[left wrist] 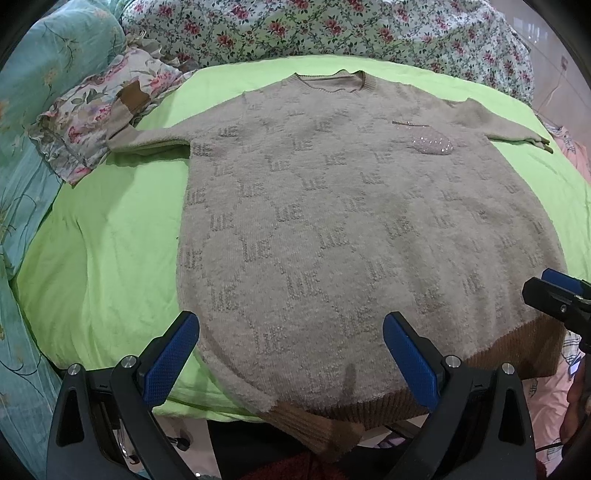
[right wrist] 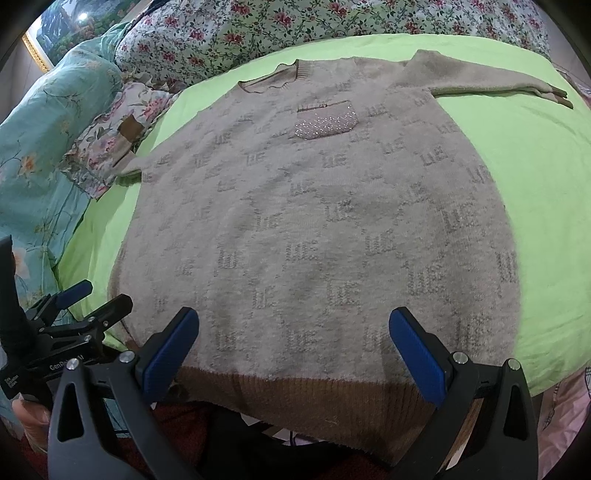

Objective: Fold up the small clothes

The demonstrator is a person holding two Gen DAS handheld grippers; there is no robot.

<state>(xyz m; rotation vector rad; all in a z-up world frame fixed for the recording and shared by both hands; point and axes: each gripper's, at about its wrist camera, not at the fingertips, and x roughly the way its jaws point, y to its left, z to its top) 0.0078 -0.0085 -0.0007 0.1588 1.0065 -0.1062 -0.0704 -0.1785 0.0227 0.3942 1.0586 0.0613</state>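
Observation:
A beige knitted sweater (left wrist: 332,206) with a grey letter pattern, brown ribbed hem and a sequinned chest pocket (left wrist: 432,142) lies spread flat, front up, on a green sheet (left wrist: 107,258). Its sleeves stretch out to both sides. It also shows in the right wrist view (right wrist: 325,221). My left gripper (left wrist: 291,332) is open and empty, just above the hem's left part. My right gripper (right wrist: 293,328) is open and empty over the hem's right part; it shows at the right edge of the left wrist view (left wrist: 561,291). The left gripper shows at the left of the right wrist view (right wrist: 85,302).
A floral quilt (left wrist: 332,29) is piled behind the sheet. A teal floral blanket (left wrist: 33,110) and a small frilled floral cushion (left wrist: 96,114) lie at the left; the left sleeve's cuff rests on the cushion. Pink fabric (left wrist: 546,391) lies at the lower right.

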